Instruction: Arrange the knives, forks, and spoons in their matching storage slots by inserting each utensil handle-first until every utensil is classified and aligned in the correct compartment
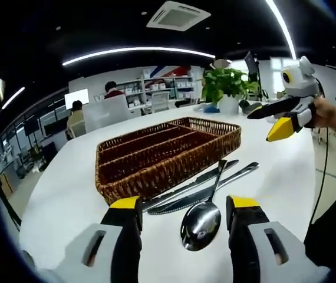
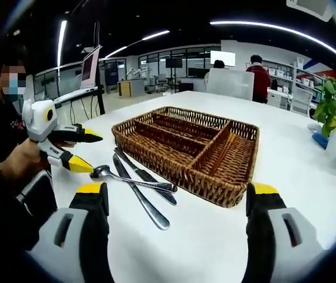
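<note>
A wicker cutlery basket (image 1: 168,154) (image 2: 215,184) with long slots and one cross slot stands empty on the white table. In front of it lie two knives (image 1: 198,187) (image 2: 147,206) and a spoon (image 1: 200,223) (image 2: 134,181) crossing them. My left gripper (image 1: 185,203) (image 2: 84,151) is open just above the table, the spoon's bowl lying between its jaws. My right gripper (image 2: 177,188) (image 1: 281,117) is open too, held higher and back from the basket's other side, with nothing between its jaws.
A potted plant (image 1: 227,87) (image 2: 335,106) stands on the table behind the basket's far end. The table's edge (image 1: 50,194) curves nearby. People sit at desks (image 1: 112,109) in the background. A hand (image 2: 20,158) holds the left gripper.
</note>
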